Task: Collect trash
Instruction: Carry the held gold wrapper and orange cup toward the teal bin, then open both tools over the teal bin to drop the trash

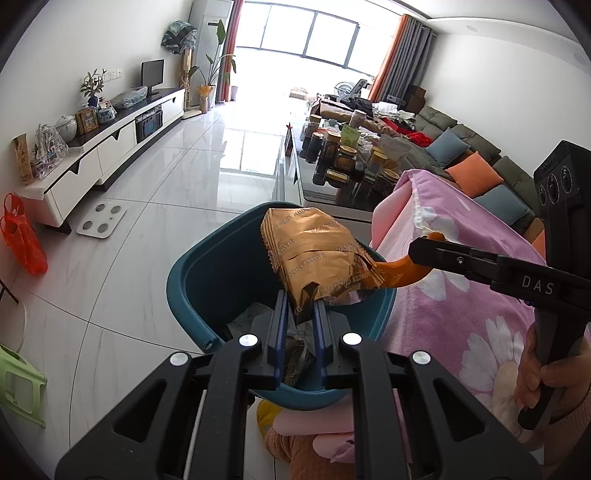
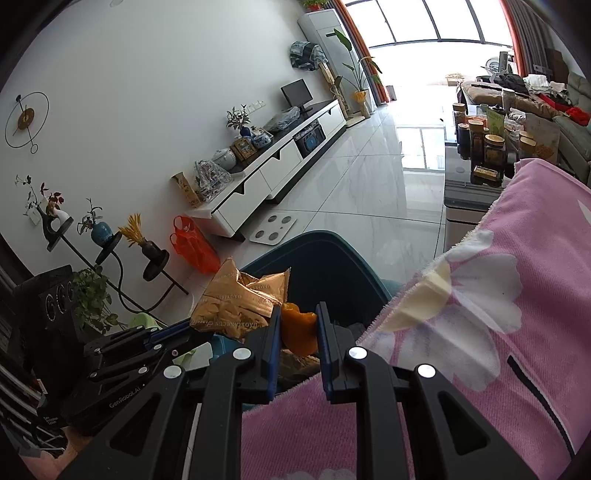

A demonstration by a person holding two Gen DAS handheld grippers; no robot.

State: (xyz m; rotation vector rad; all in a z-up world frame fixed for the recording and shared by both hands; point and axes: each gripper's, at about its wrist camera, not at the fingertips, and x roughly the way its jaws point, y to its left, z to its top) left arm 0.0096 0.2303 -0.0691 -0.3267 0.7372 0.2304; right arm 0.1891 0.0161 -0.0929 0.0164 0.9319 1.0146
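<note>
Bright daylight from the big window (image 1: 295, 33) fills a living room with a pale tiled floor (image 1: 177, 192). The left claw (image 1: 301, 308) pinches the lower corner of a crumpled golden snack wrapper (image 1: 314, 254), and the wrapper hangs right above the teal bin (image 1: 192, 273). The right claw (image 2: 297, 325) is pressed on a piece of orange peel (image 2: 299, 330), also over the bin's rim, beside the wrapper. Inside the bin some paper and dark scraps lie, but I cannot tell what they are, because the claws cover most of it.

Just right of the bin stands a surface under a pink flowered cloth (image 1: 461, 295); its far part is cut off. Beyond the bin a glass surface (image 1: 332, 192) carries many jars (image 1: 347, 157), too small to read. Further right of it is a grey sofa (image 1: 461, 140) with cushions. Left of the bin lie a white bathroom scale (image 1: 101, 219) and an orange plastic bag (image 1: 22, 236), before a long white TV cabinet (image 1: 110, 144).
</note>
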